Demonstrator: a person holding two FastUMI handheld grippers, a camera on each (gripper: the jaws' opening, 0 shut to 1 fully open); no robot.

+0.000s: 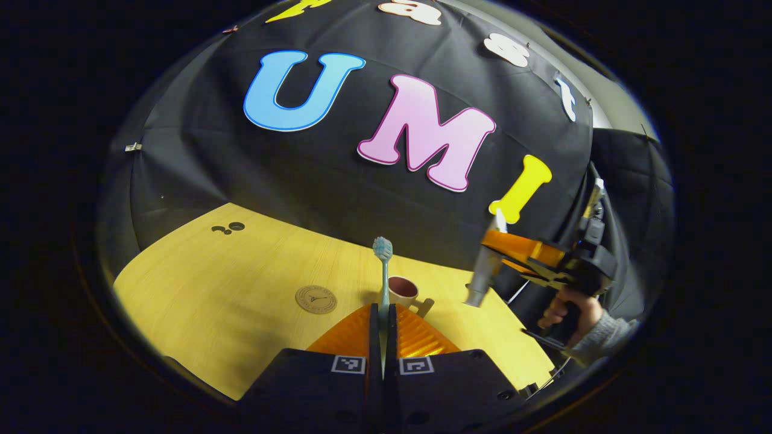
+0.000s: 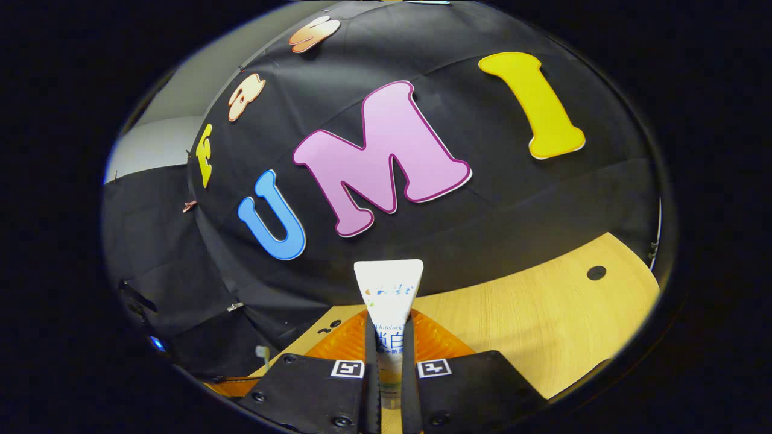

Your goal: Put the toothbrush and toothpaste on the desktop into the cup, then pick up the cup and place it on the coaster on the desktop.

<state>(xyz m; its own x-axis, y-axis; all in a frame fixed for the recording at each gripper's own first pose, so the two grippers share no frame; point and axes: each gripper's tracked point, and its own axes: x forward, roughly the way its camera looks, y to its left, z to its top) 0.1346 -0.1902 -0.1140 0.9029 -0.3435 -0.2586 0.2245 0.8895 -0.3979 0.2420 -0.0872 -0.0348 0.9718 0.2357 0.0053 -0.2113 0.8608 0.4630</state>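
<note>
Wooden desktop (image 1: 241, 289) bearing a cup (image 1: 403, 290) beside a round coaster (image 1: 316, 299).
Left gripper (image 1: 383, 328) pinches the toothbrush (image 1: 383, 271) upright above the desktop; right gripper (image 2: 389, 355) pinches the toothpaste (image 2: 389, 301), raised off the desktop.

In the left gripper view, the lower handle of the toothbrush (image 1: 383, 274) was hidden between the closed fingers of the left claw (image 1: 382, 325), and the base of the cup (image 1: 403, 290) and part of its handle were covered by those fingers, so what lay inside the cup could not be made out. The printed mark on the coaster (image 1: 315, 299) was too small to be told, and the hand (image 1: 567, 313) holding the right claw (image 1: 482, 283) was cut off at the sleeve by the picture's edge. In the right gripper view, the lower end of the toothpaste (image 2: 389, 301) was hidden between the fingers of the right claw (image 2: 390, 355), so its cap could not be seen.
</note>
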